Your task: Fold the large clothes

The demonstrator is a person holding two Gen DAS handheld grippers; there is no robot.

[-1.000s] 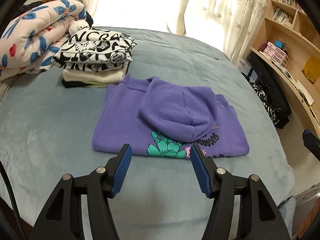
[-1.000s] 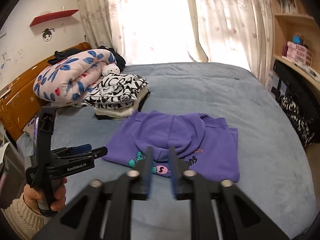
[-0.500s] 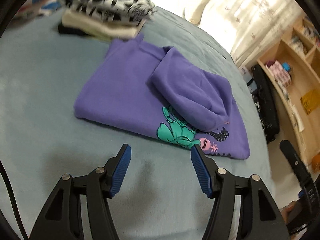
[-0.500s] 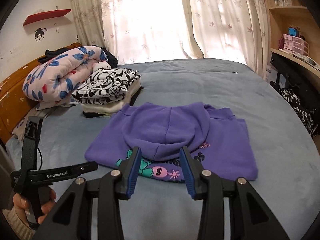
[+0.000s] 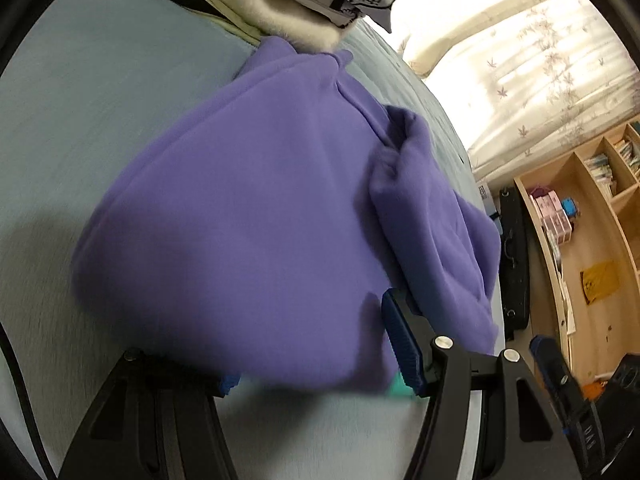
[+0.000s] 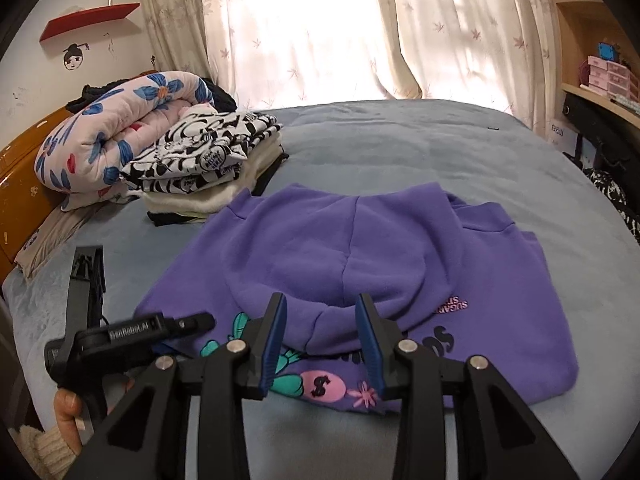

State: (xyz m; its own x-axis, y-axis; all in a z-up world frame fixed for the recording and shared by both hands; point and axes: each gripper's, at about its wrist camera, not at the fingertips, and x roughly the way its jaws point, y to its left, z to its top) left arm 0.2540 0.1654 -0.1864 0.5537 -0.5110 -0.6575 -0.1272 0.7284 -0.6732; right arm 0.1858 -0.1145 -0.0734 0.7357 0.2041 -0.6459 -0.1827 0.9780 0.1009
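Nearest in the right wrist view, the right gripper (image 6: 322, 344) hangs just above the near hem of the folded purple fleece hoodie (image 6: 360, 264), its blue-padded fingers (image 6: 274, 340) spread and closing, with the rim of the hood showing in the gap between them; the pads do not press on the cloth. To its left, the left gripper (image 6: 188, 322) reaches the hoodie's near left corner, held by a hand (image 6: 70, 410) in a cream knitted sleeve (image 6: 44, 450).

In the left wrist view that gripper (image 5: 316, 354) is at the hoodie (image 5: 248, 208) itself: the blurred purple fabric lies over its left finger, leaving only a sliver of blue pad (image 5: 229, 385) showing, while the right finger stands clear on top beside the hood. The fingers are spread with the cloth's edge between them, not pinched.

The hoodie lies flat in the middle of the pale blue-grey bedspread (image 6: 400, 148), hood folded down over its printed front.

Beyond it, touching its far left corner, sits a stack of folded clothes (image 6: 204, 168) topped by a black-and-white printed garment. Further left is a rolled pink floral quilt (image 6: 108, 132) against the orange wooden headboard (image 6: 16, 160). Behind, pale flowered curtains (image 6: 320, 28) glow with daylight, and light wooden shelves (image 5: 580, 216) stand at the right.
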